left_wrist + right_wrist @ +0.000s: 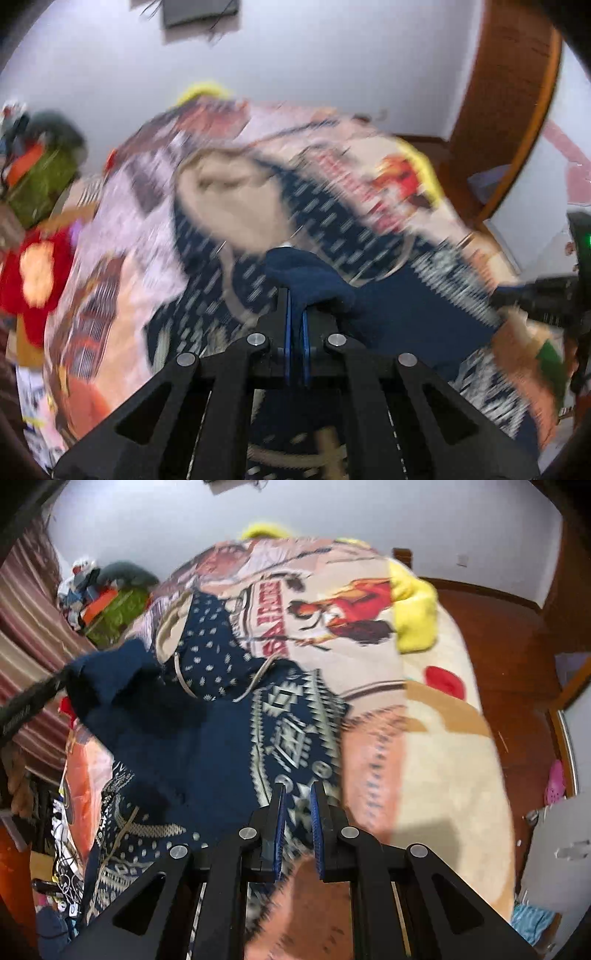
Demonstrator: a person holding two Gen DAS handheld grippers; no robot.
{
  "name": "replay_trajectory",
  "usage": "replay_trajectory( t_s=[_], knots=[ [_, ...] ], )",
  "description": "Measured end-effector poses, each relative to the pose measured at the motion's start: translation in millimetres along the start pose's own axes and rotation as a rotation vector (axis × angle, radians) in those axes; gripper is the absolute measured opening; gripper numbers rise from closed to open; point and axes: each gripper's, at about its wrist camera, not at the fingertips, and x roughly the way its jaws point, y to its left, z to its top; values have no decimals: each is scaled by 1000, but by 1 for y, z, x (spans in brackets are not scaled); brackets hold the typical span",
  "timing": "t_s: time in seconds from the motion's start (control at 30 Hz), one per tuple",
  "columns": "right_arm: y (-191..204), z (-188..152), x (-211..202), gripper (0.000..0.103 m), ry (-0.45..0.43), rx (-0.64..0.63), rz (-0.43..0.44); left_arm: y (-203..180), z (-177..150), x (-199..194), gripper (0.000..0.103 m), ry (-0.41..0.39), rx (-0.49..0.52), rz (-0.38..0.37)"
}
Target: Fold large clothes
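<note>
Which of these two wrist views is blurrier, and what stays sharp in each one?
Left wrist view: heavy motion smear across the navy hoodie and blanket; only the left gripper, clamped on navy cloth, is crisp. Right wrist view: milder blur; hoodie pattern readable, right gripper sharp, jaws apart. Both show fisheye bending at the edges.

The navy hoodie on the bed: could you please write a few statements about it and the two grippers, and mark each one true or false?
1. The left gripper is shut on a fold of the navy hoodie. True.
2. The right gripper grips the yellow plush. False: it is open over the hoodie's patterned part.
3. The hoodie lies on a printed blanket. True.
4. The hoodie is plain red. False: it is navy with a pale pattern.
</note>
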Motion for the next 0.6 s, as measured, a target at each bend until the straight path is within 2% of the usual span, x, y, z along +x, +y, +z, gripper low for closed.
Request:
replay_trajectory(
  t_s=[0.2,0.37,0.4,0.5,0.6],
  knots=[
    [13,5,66,10,135,-62,-154,52,-68,44,5,145,-98,-21],
    [16,-6,64,10,104,-129,-175,66,-121,73,7,244,-140,-36],
    [16,-8,63,9,101,-140,-181,68,-125,75,7,242,-145,-37],
    [14,-14,60,9,93,-143,-190,72,-135,72,7,241,-125,51],
    [13,-18,58,9,81,-129,-196,87,-143,64,7,256,-146,39]
  ],
)
